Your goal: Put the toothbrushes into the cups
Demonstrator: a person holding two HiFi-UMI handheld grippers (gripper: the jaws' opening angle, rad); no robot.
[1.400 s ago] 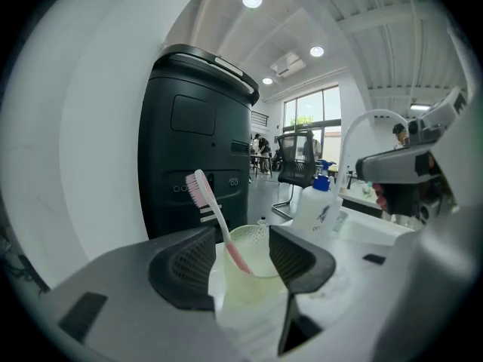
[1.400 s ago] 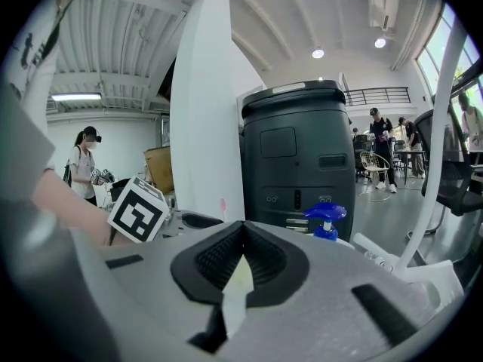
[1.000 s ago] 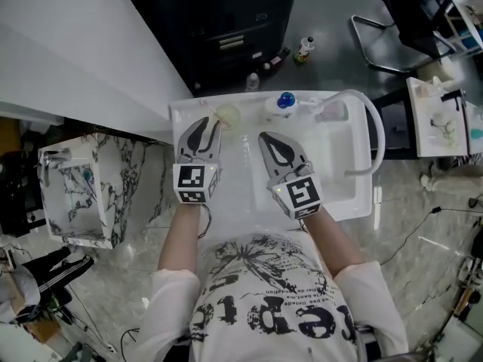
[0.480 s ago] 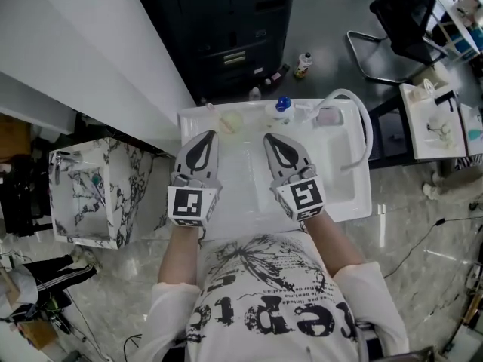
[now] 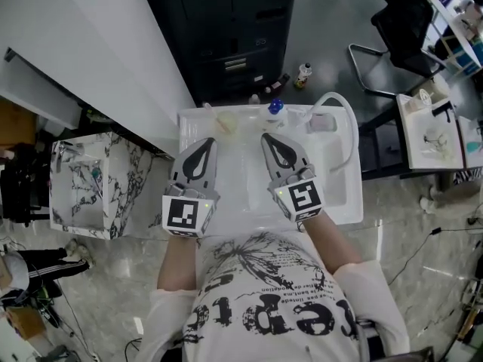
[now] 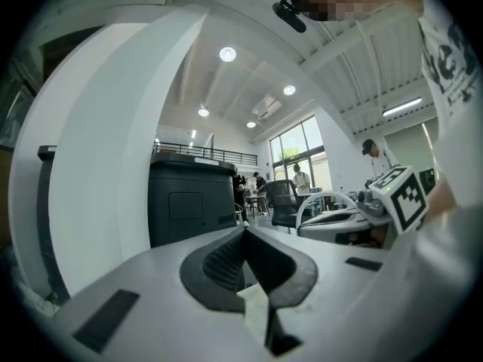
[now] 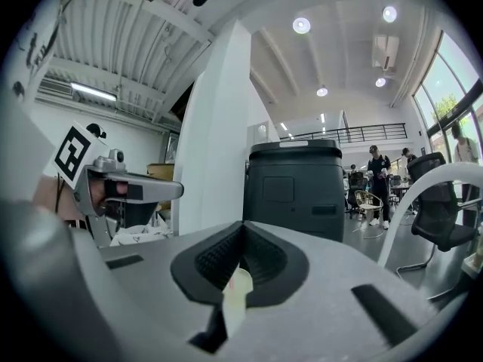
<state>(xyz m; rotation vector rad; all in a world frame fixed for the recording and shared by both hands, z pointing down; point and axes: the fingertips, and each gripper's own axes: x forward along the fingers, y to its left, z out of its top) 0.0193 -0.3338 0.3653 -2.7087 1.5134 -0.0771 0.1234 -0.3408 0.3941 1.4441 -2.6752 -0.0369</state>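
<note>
The left hand-held gripper [image 5: 204, 143] and right hand-held gripper [image 5: 270, 138] are held shut and empty above the surface [image 5: 249, 198]; placing is judged done; the far cup [image 5: 226, 121] is to be checked next.

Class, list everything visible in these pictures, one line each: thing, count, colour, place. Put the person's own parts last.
sink unit: one, white, before the person
cup: one, pale yellow, sink unit's back edge, left
bottle: one, blue top, back edge, middle
hose: one, white, arching over the sink unit's right side
cabinet: one, black, behind the sink unit
marbled box: one, white and dark, floor, left
chair: one, black, far right
left gripper: one, grey, jaws together, over the sink unit
right gripper: one, grey, jaws together, beside it
</note>
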